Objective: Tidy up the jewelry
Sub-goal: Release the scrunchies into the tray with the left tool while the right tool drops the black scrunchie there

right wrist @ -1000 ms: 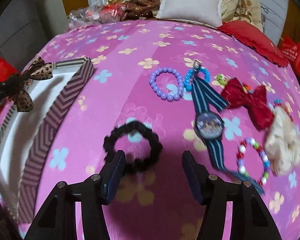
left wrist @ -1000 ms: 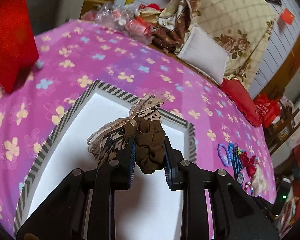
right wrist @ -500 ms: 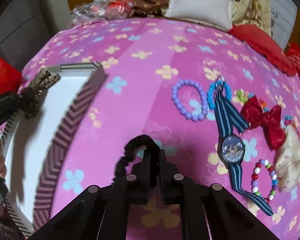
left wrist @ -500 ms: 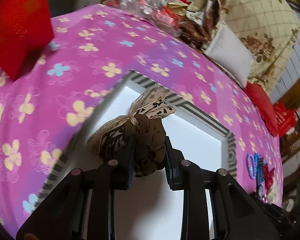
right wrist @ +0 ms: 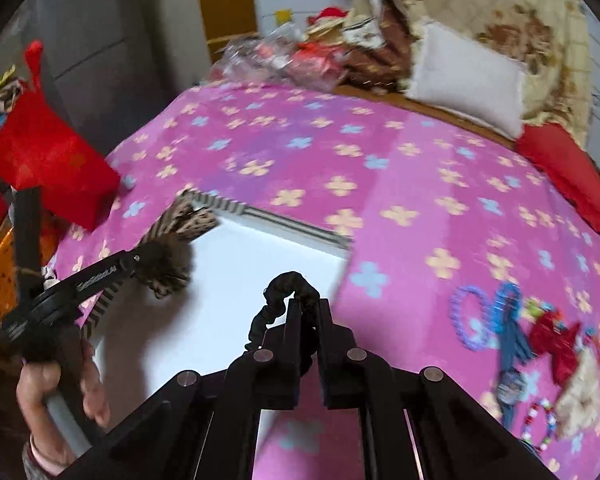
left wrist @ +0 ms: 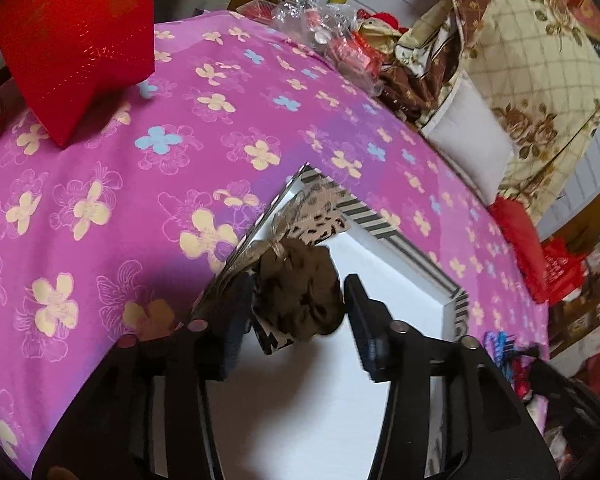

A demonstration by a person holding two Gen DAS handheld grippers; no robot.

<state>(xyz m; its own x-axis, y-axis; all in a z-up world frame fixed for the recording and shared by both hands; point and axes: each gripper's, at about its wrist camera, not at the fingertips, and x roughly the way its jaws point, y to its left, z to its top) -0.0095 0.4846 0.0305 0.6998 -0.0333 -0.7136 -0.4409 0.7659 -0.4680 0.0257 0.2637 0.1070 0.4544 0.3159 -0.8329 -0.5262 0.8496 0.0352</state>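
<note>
My left gripper (left wrist: 296, 312) is open over the near-left corner of the white striped-rim box (left wrist: 400, 240). A brown scrunchie with a leopard bow (left wrist: 300, 296) sits between its spread fingers, over the box's inside. In the right wrist view the same scrunchie (right wrist: 168, 264) sits by the left gripper's finger at the box (right wrist: 284, 220). My right gripper (right wrist: 308, 312) is shut on a black hair tie (right wrist: 284, 292) and holds it above the box's white floor.
Loose jewelry lies on the pink flowered bedspread at the right: a purple bead bracelet (right wrist: 466, 320), a blue-strap watch (right wrist: 508, 360), a red bow (right wrist: 556, 340), a cream scrunchie (right wrist: 580, 388). A red bag (left wrist: 76, 40) stands at the left. Pillows (right wrist: 460, 76) are at the back.
My left gripper's fingers have opened, freeing the brown scrunchie over the box. My right gripper closed on the black hair tie, lifted it off the bedspread and carried it left over the box.
</note>
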